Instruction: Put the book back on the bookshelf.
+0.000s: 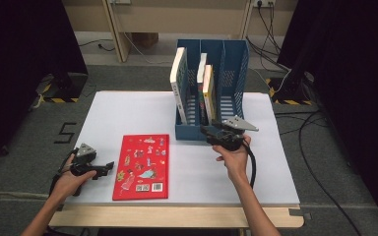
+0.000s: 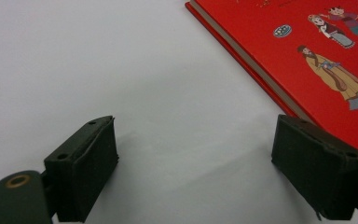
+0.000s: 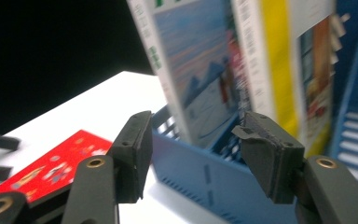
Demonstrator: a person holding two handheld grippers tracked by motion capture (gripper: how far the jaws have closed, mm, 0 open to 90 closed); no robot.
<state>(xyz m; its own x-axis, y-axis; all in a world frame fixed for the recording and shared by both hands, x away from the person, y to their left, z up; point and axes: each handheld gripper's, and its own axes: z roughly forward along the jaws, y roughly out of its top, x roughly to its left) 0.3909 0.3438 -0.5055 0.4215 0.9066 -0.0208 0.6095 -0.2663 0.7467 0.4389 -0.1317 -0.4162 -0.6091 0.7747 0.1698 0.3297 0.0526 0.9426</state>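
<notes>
Three books stand in the blue slotted plastic file rack (image 1: pixel 211 91). The red illustrated hardcover book (image 1: pixel 141 166) lies flat on the table, unfiled. Left gripper (image 1: pixel 109 166) and right gripper (image 1: pixel 205 131) are both released, holding nothing.

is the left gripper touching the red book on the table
Apart. In the high view, a strip of bare white table separates the left gripper from the red book.

White table (image 1: pixel 128 105), red book (image 1: pixel 142 166), blue file rack (image 1: pixel 193 131)
</notes>
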